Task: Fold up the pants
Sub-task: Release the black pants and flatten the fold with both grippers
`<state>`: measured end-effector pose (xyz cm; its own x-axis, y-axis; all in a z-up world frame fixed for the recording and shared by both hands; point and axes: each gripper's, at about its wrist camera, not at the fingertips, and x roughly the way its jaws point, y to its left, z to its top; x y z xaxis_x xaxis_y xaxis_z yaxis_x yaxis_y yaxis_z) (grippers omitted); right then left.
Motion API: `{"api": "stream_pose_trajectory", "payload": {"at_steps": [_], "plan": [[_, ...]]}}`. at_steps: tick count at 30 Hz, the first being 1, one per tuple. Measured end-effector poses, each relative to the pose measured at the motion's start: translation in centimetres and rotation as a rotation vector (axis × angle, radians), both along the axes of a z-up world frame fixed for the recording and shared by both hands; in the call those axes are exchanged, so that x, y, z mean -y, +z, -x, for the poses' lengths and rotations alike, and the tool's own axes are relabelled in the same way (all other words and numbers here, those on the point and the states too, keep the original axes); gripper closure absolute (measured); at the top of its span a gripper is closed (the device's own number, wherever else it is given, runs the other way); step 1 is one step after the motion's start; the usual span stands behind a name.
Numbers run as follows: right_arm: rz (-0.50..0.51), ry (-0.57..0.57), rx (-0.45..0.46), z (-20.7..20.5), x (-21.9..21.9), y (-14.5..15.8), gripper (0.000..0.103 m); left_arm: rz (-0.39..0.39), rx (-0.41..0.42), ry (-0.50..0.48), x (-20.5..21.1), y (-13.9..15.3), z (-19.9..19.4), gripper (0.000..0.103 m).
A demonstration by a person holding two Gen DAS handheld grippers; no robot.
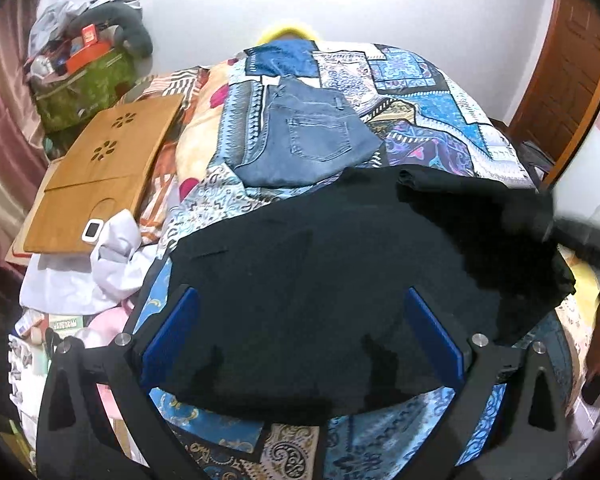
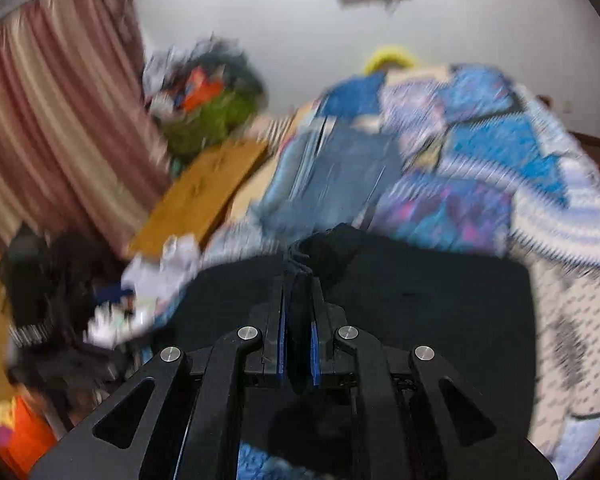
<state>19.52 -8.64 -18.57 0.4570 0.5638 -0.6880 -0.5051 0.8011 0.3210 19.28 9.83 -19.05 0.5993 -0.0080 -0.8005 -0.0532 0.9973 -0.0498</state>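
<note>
- Black pants [image 1: 320, 280] lie spread over the near part of the patchwork bedspread [image 1: 440, 120], just in front of the folded blue jeans [image 1: 312, 136].
- Left gripper [image 1: 300, 340] hovers over the black pants, jaws spread wide, blue pads [image 1: 172, 332] on either side with nothing between them.
- Right gripper [image 2: 298, 300] has its jaws pinched nearly together on a bunched fold of the black pants [image 2: 420, 300], lifted just in front of the jeans [image 2: 340, 184]; this view is motion-blurred.
- A wooden lap tray [image 1: 104, 172] lies left of the jeans, with white cloth [image 1: 100, 264] at its near end.
- A heaped green bag [image 1: 84, 84] sits beyond the tray against the wall.
</note>
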Motion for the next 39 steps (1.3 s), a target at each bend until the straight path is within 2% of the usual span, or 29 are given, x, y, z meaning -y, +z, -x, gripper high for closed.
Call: {"api": "stream_pose_trajectory", "payload": {"at_steps": [2,5,7,9,13,15,20,23,27,31,34,39], "plan": [[0.052,0.022,-0.04,0.3,-0.9,-1.7,0.094,0.0,-0.003,0.005,-0.2,-0.1,0.0,0.0],[0.066,0.047,-0.085,0.6,-0.5,-2.9,0.09,0.001,-0.008,0.009,-0.1,-0.2,-0.3,0.0],[0.071,0.069,-0.115,0.7,-0.4,-2.9,0.085,-0.001,-0.007,0.006,0.2,-0.1,-0.6,0.0],[0.073,0.11,-0.15,1.0,-0.5,-2.6,0.07,-0.008,-0.001,-0.002,0.6,0.2,-0.9,0.0],[0.063,0.135,-0.157,1.3,0.5,-1.1,0.059,-0.02,0.016,-0.026,1.9,1.2,-1.9,0.0],[0.06,0.136,-0.128,1.3,1.3,0.0,0.055,-0.019,0.021,-0.042,2.6,1.7,-2.5,0.0],[0.081,0.062,0.018,0.4,4.6,3.4,0.045,-0.022,0.04,-0.087,5.0,3.0,-4.7,0.0],[0.127,-0.015,0.122,-1.0,6.6,5.0,0.034,-0.034,0.043,-0.106,6.6,3.5,-6.4,0.0],[0.142,-0.062,0.152,-2.8,8.3,5.3,0.033,-0.032,0.041,-0.147,8.9,3.7,-8.6,0.0],[0.143,-0.098,0.155,-4.8,9.3,4.1,0.033,-0.052,0.036,-0.201,11.4,3.1,-10.5,0.0],[0.157,-0.097,0.118,-6.0,9.4,2.2,0.033,-0.082,0.015,-0.237,13.2,2.0,-11.8,0.0],[0.177,-0.073,0.033,-7.7,9.8,-1.5,0.033,-0.109,-0.09,-0.3,15.4,-1.6,-13.8,0.0]]}}
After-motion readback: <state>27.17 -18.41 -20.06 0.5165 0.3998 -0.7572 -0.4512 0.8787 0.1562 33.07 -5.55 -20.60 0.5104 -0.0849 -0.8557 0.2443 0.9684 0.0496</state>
